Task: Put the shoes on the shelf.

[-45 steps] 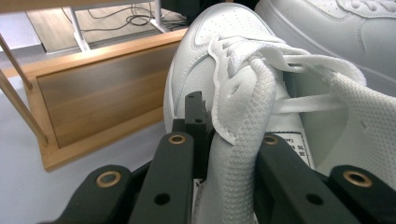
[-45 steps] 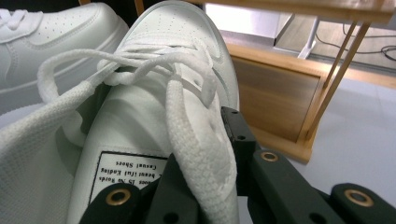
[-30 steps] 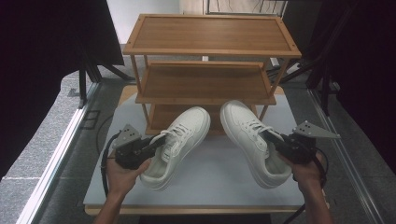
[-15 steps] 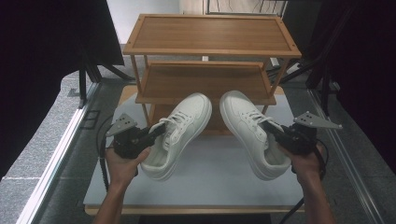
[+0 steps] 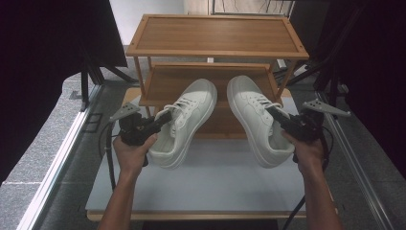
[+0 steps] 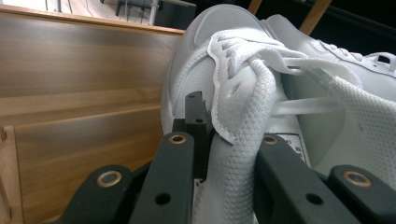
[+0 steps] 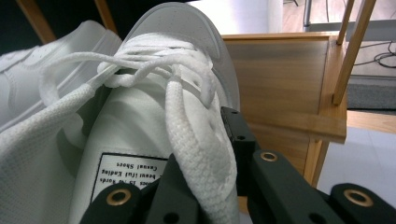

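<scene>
Pinching the side wall of a white sneaker each, the left gripper and right gripper hold the left shoe and right shoe off the table, toes toward the wooden rack at the far side; both are clean, laced, mesh-lined.

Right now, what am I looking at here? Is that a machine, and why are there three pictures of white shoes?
No robot arm: a person stands at a pale grey table and holds a black hand-held two-jaw gripper in each hand. The high view looks down from above; the other two pictures come from cameras riding on the grippers. The left gripper is shut on the side wall of one white lace-up sneaker; the right gripper is shut on the other white sneaker the same way. Both shoes are lifted, toes pointing at a three-tier wooden shoe rack at the table's far edge.
</scene>
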Action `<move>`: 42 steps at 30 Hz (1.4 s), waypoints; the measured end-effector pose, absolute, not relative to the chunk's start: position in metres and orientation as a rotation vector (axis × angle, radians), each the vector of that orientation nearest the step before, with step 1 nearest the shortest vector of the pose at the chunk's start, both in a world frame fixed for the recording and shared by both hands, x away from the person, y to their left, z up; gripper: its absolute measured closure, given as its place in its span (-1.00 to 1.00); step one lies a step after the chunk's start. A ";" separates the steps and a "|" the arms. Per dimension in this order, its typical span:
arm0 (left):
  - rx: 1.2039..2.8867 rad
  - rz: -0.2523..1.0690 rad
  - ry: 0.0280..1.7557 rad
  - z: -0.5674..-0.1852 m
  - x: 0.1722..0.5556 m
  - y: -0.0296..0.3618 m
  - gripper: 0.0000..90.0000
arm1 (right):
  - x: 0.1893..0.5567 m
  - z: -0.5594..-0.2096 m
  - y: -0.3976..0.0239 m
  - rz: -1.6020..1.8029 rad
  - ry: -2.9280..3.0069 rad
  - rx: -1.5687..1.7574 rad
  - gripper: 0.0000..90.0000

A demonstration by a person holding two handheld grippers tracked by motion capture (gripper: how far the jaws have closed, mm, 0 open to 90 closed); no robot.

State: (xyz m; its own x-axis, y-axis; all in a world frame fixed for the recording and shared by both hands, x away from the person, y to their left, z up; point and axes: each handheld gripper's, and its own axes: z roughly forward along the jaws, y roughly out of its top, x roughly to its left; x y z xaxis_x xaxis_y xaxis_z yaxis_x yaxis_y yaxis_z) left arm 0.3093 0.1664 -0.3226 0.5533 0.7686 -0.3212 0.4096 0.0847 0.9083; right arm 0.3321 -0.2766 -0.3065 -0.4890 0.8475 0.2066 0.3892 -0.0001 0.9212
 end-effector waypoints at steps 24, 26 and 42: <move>1.404 0.311 1.121 -0.309 0.365 0.144 0.83 | 0.393 -0.292 -0.248 1.569 1.737 1.512 0.89; 1.398 0.314 1.129 -0.309 0.369 0.141 0.83 | 0.398 -0.292 -0.245 1.579 1.727 1.528 0.89; 1.290 0.348 1.244 -0.308 0.396 0.119 0.83 | 0.423 -0.295 -0.221 1.570 1.581 1.652 0.88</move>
